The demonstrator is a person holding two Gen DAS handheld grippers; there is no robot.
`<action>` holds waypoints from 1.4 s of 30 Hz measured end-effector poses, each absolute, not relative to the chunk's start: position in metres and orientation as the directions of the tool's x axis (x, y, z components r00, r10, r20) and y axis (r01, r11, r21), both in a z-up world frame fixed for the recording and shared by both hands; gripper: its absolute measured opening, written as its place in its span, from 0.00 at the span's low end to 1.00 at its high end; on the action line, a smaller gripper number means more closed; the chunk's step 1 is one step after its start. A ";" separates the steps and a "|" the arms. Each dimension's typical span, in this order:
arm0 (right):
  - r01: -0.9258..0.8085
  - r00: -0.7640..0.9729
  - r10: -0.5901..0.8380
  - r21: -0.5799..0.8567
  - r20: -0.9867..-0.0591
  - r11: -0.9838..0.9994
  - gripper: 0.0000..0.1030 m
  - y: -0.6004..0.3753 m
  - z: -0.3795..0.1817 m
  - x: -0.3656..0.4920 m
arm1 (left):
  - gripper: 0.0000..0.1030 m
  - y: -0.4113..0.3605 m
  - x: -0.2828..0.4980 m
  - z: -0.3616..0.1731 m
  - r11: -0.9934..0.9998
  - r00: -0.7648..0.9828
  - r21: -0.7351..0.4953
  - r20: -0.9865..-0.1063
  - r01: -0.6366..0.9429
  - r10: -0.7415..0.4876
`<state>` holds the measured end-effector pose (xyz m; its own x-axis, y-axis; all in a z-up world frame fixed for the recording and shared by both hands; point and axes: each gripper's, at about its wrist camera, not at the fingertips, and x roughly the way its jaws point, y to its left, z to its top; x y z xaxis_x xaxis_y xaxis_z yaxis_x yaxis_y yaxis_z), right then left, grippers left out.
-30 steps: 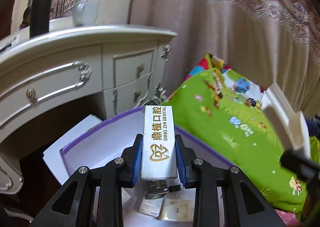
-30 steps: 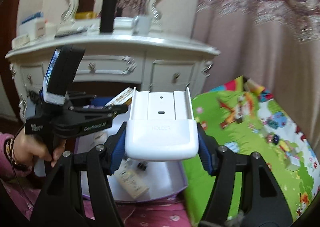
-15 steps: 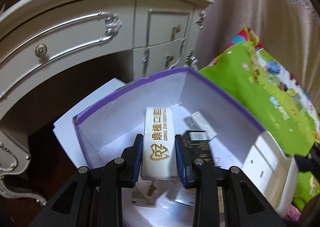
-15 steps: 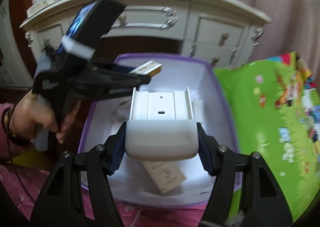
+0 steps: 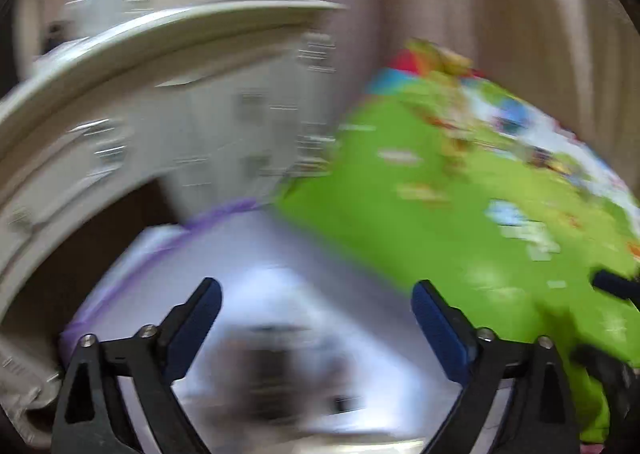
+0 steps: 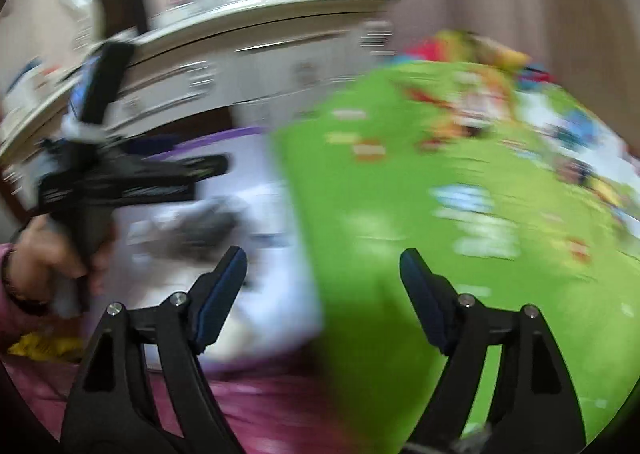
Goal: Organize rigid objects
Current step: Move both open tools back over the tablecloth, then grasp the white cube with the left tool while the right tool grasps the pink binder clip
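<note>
Fingers of the left gripper (image 5: 316, 302) are spread wide and opening, with nothing pinched between them. Under them lies the purple-edged box (image 5: 224, 210), its pale inside holding dark and white shapes too blurred to name; these may be the task's things already dropped in. The right gripper (image 6: 323, 274) is opening too, its fingers apart and bare, hovering where the box's side meets the green play mat (image 6: 400, 214). In the right wrist view, a person's hand (image 6: 52, 254) in a pink sleeve holds the left gripper's handle above the box. A cream dresser (image 5: 160, 66) stands behind the box, with a curtain (image 5: 480, 14) beyond the mat.
</note>
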<state>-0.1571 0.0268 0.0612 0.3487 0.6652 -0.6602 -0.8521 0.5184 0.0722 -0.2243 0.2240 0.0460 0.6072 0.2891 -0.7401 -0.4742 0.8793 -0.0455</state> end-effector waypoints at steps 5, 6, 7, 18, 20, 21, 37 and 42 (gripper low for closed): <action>-0.647 0.503 0.492 0.067 -0.711 0.759 0.80 -0.062 0.044 -0.062 | 0.99 0.153 -0.112 0.021 0.956 0.604 -0.163 -0.796 -0.244 0.019; -0.596 0.519 0.453 0.073 -0.725 0.800 0.80 -0.082 0.039 -0.044 | 0.99 0.141 -0.092 0.018 0.964 0.609 -0.152 -0.793 -0.219 0.013; -0.544 0.532 0.416 0.079 -0.737 0.835 0.80 -0.101 0.033 -0.030 | 0.99 0.134 -0.077 0.016 0.970 0.612 -0.133 -0.791 -0.203 0.020; -0.490 0.494 0.404 0.137 -0.770 0.861 0.89 -0.147 0.005 0.009 | 0.99 0.098 0.127 0.000 0.978 0.629 0.207 -0.761 0.002 0.160; -0.497 0.486 0.420 0.154 -0.766 0.854 0.92 -0.144 0.006 0.010 | 0.99 0.101 0.147 -0.001 0.985 0.618 0.173 -0.777 0.023 0.122; -0.494 0.483 0.426 0.163 -0.765 0.854 0.94 -0.142 0.006 0.013 | 1.00 0.100 0.156 -0.003 0.985 0.612 0.168 -0.783 0.036 0.111; -0.565 0.429 0.434 0.139 -0.792 0.813 0.99 -0.091 0.001 0.072 | 0.45 0.118 0.070 0.002 0.999 0.590 -0.047 -0.807 -0.015 -0.029; -0.638 0.403 0.470 0.126 -0.785 0.759 0.87 -0.031 0.002 0.136 | 0.45 0.133 0.008 0.000 0.995 0.627 -0.032 -0.779 -0.091 0.032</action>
